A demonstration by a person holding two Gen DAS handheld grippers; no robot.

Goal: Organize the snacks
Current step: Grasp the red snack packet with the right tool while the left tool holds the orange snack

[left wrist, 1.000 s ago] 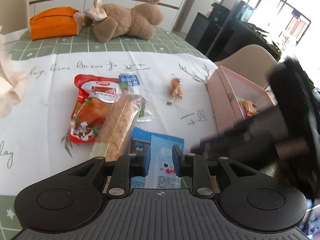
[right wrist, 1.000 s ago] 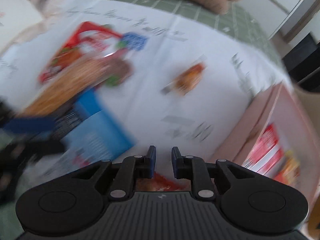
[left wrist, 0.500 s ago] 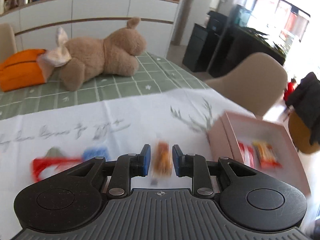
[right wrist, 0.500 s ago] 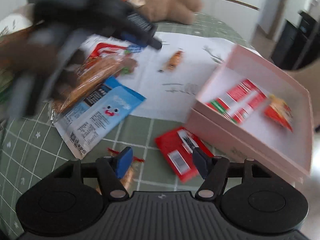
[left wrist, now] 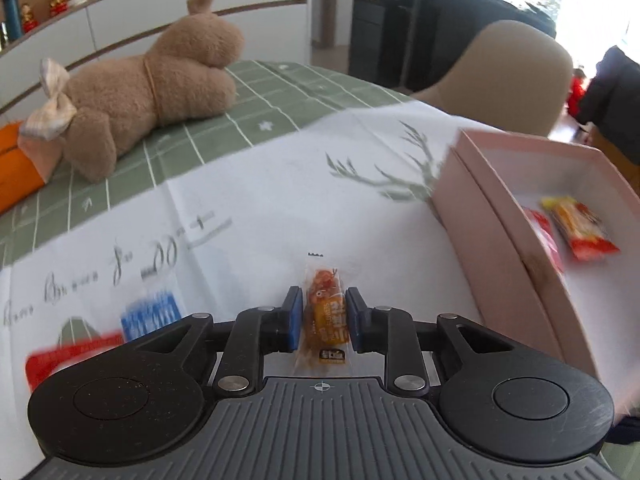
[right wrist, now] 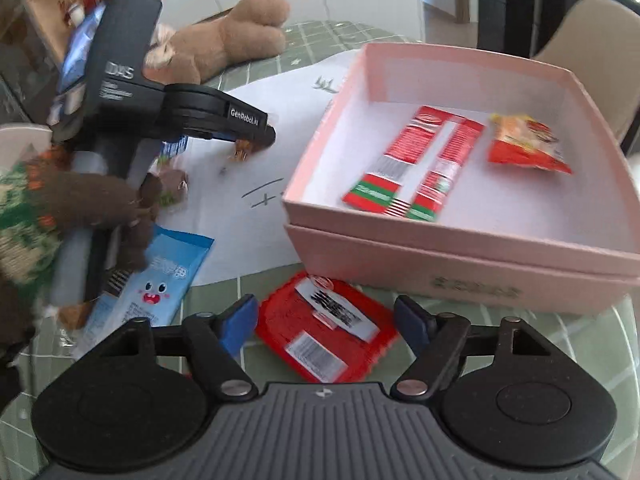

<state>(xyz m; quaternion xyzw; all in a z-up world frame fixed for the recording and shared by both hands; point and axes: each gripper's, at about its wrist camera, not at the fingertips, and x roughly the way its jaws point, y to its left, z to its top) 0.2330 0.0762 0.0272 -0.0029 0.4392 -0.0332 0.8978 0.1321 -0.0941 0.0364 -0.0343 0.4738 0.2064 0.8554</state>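
Observation:
My left gripper [left wrist: 323,316] has its blue pads on either side of a small orange snack packet [left wrist: 326,312] lying on the white cloth; whether they grip it is unclear. The same gripper shows in the right wrist view [right wrist: 256,142] over that packet. My right gripper [right wrist: 326,322] is open above a red snack packet [right wrist: 326,338] on the green cloth. The pink box [right wrist: 460,248] [left wrist: 500,232] holds a red and green packet [right wrist: 416,168] and a yellow and red packet [right wrist: 524,144] [left wrist: 580,228].
A blue packet [right wrist: 160,288] lies left of the red one. More packets [left wrist: 148,316] lie at the left. A plush bear [left wrist: 148,92] and an orange box [left wrist: 12,176] sit at the back. A beige chair [left wrist: 516,72] stands behind the pink box.
My left gripper moved forward to the small orange packet, which now sits between its pads. My right gripper drew back, opened wide and came down nearer the red packet.

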